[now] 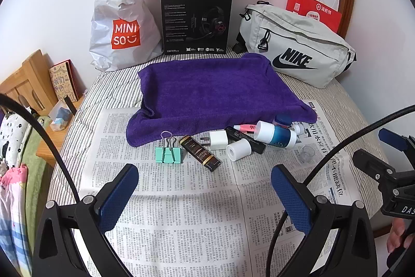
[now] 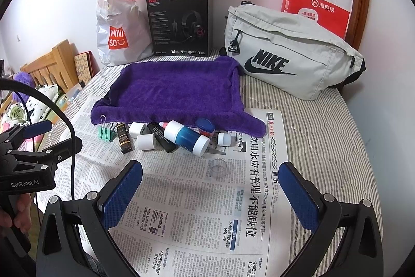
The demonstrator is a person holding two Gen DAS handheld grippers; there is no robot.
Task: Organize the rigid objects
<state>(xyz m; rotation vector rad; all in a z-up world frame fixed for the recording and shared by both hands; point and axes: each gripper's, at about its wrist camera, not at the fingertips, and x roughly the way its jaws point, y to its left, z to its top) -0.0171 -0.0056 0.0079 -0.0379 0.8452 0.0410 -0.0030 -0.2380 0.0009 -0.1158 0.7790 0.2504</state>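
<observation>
Nearest the lens: left gripper [image 1: 205, 188], jaws wide apart, holding nothing, hovering over the newspaper [image 1: 181, 220] near its front edge. Same for the right gripper [image 2: 210, 188]: jaws spread, empty, above the paper's right half. Blue pads [image 1: 118, 196] on the fingers of each.

Beyond, in a row along the paper's far edge, just in front of the purple towel [image 1: 207, 90]: green binder clip [image 1: 169, 153] at the left end, then a dark lighter [image 1: 199, 152] lying flat, a white plug [image 1: 218, 140], a white cap [image 1: 238, 149] on its side, a black tube [image 1: 245, 139] partly under a blue-and-white bottle [image 1: 276, 134] also on its side. Pink-tipped pen [image 1: 243, 127] and a small blue jar [image 1: 282, 120] behind the bottle, touching the towel's front edge. 1 clear cup [image 2: 218, 168] upright and apart, closer to the right gripper.

Along the wall at the bed's far edge: white shopping bag [image 1: 122, 25], headset box [image 1: 197, 20], grey waist bag [image 1: 298, 46].
</observation>
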